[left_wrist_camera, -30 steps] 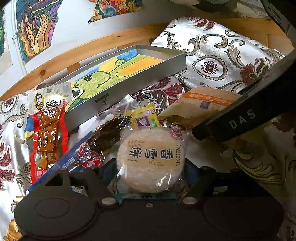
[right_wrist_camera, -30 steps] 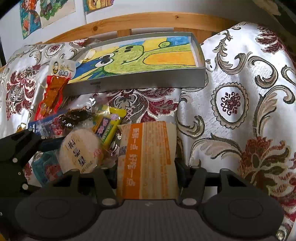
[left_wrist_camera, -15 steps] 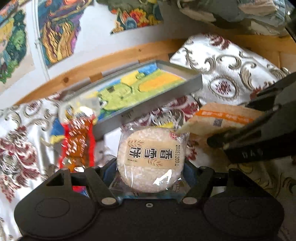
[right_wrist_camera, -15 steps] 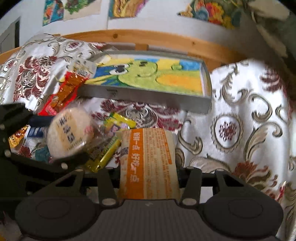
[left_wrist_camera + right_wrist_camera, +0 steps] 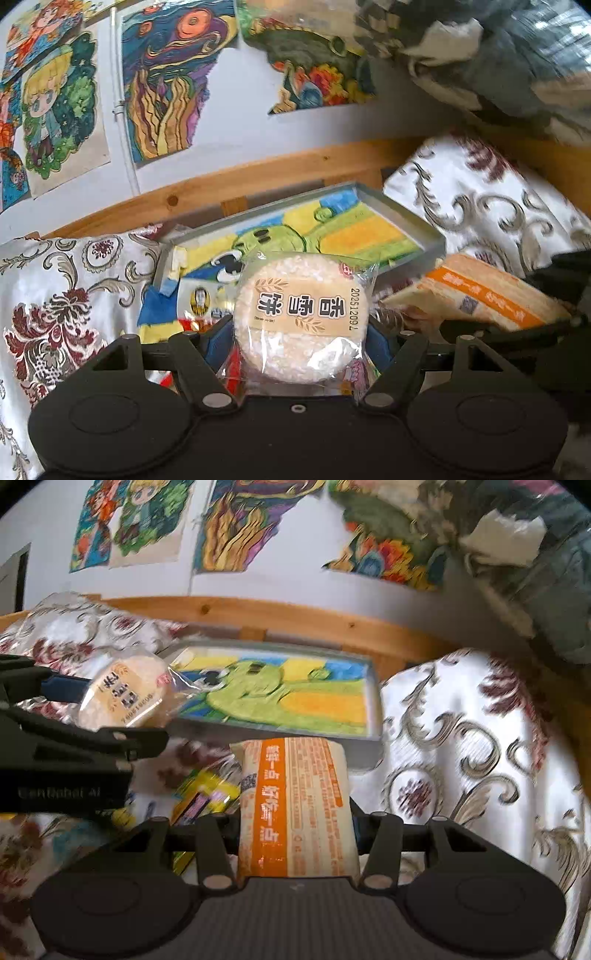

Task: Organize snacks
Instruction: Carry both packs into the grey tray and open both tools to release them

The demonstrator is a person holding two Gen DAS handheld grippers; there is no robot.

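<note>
While the left gripper was clamped on a round rice cake and the right gripper on an orange bread pack, both short of the tray, slippery wrappers could have slipped, or collided.

Rice cake in glossy clear plastic; tray matt grey (metal?); cloth shiny brocade.
</note>
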